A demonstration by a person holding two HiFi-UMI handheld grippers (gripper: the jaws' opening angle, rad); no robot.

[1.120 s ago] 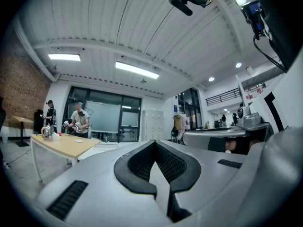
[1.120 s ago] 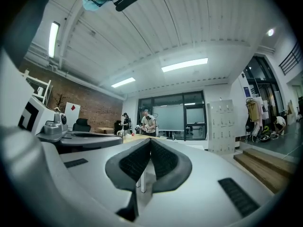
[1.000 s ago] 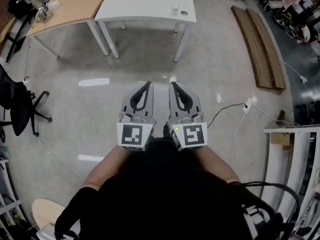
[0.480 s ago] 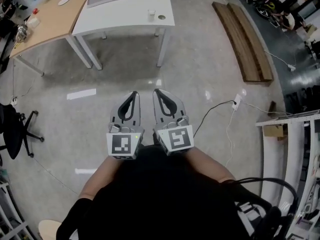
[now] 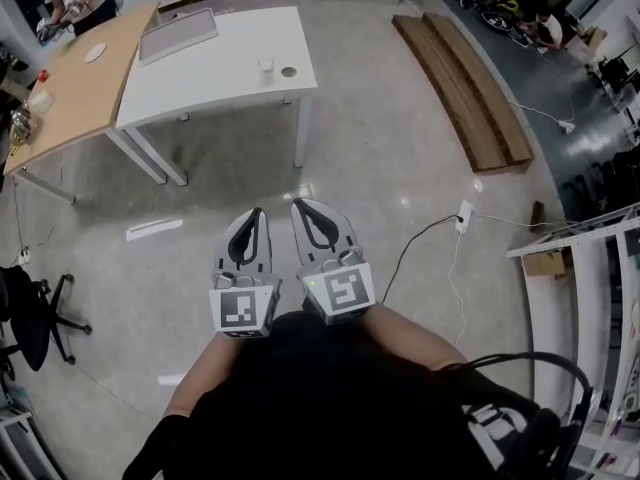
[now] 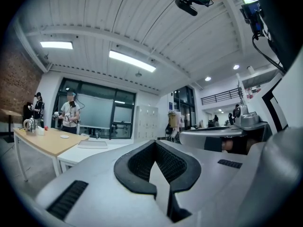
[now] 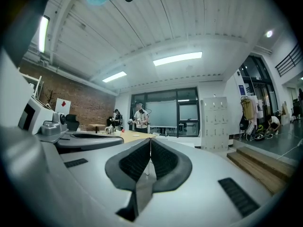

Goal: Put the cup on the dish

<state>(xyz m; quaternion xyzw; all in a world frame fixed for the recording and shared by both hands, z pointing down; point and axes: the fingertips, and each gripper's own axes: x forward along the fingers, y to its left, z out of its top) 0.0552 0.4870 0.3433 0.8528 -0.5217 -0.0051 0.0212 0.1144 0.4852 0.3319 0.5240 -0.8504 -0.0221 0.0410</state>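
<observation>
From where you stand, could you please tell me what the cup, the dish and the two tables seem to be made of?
Cup: pale and see-through, probably clear plastic or glass.
Dish: small, grey, round; too small to tell.
White table: smooth matte white top, likely laminate, on white legs.
Neighbouring table: tan wood-look top.

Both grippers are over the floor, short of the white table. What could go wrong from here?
1. The left gripper and right gripper are both shut and empty; reaching the cup like that would likely shove it rather than grasp it.
2. The cup stands close beside the dish near the white table's corner, so a bump could knock it off.
3. A cable lies across the floor to the right, a trip hazard.
</observation>
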